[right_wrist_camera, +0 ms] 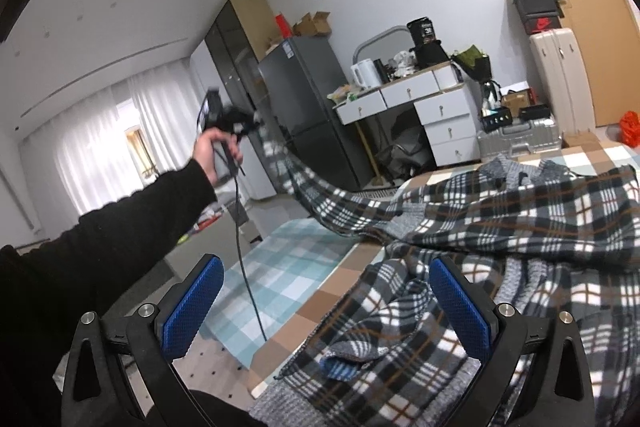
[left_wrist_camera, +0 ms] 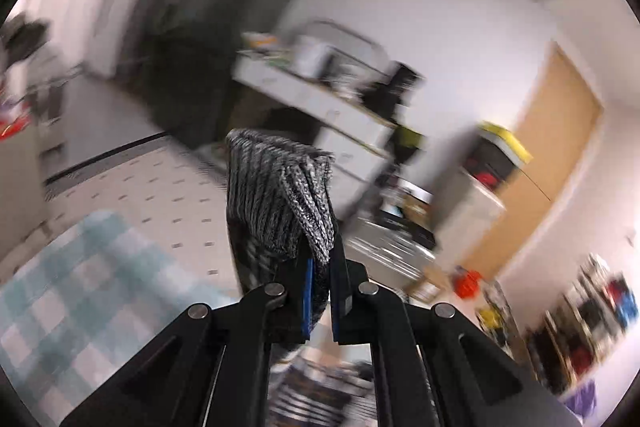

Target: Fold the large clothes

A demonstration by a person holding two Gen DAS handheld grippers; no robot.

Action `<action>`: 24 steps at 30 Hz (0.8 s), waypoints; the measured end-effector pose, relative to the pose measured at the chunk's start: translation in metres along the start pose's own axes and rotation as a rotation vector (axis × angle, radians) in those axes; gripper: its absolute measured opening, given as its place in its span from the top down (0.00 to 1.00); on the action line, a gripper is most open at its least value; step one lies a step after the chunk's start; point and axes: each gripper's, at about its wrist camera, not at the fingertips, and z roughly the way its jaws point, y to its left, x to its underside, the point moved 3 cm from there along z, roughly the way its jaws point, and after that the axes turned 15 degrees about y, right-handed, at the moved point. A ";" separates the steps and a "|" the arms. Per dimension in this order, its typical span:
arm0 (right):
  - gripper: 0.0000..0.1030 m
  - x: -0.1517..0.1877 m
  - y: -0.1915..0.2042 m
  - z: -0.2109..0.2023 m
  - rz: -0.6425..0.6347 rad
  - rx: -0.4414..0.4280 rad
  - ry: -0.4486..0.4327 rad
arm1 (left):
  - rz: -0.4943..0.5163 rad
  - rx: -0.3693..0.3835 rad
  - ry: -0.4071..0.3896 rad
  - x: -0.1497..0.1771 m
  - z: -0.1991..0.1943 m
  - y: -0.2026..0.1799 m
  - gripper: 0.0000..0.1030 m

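Plaid jacket (right_wrist_camera: 500, 219) lies spread and rumpled across the bed (right_wrist_camera: 332, 283), grey knit lining showing at the collar and hem. One sleeve (right_wrist_camera: 320, 203) is off the bed, stretched up and out over the bed's left edge toward the fridge (right_wrist_camera: 304, 107).

My left gripper (left_wrist_camera: 320, 267) has that sleeve by its grey ribbed cuff (left_wrist_camera: 276, 195): jaws pinched tight on the knit, cuff poking out past the fingertips. In the right wrist view I see the same gripper (right_wrist_camera: 244, 125) raised high, well away from the bed, blurred, hand (right_wrist_camera: 214, 153) on its handle, cable (right_wrist_camera: 244, 247) hanging down over the blue checked rug (right_wrist_camera: 280, 267) beside the bed.

My right gripper (right_wrist_camera: 324, 311) hovers low at the bed's near edge, jaws spread wide, nothing between the blue pads (right_wrist_camera: 192, 307). Bunched hem fabric sits just beyond them, not touched.

Step as I read it: early, straightening stage. Sleeve is being pulled taut to lay it out, no fold made yet. The body is a heap, not flat.

Next move, my call:
- left carries the cuff back over the bed and lays the sleeve across the jacket body, keeping tension so it doesn't twist
- right pins or grabs the near hem to stop the whole jacket sliding toward the left edge of the bed
- watch the cable: it hangs close to the sleeve's path
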 end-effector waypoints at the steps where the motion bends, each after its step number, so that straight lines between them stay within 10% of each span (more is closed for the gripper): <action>1: 0.00 0.001 -0.002 -0.003 0.005 0.017 0.000 | 0.035 0.011 0.013 0.002 -0.001 -0.021 0.98; 13: 0.00 0.030 -0.096 -0.006 0.296 0.352 0.262 | 0.517 0.081 0.371 0.153 0.076 -0.274 0.98; 24: 0.00 0.036 -0.207 -0.104 0.626 0.497 0.107 | 0.587 0.119 0.778 0.319 0.190 -0.363 0.98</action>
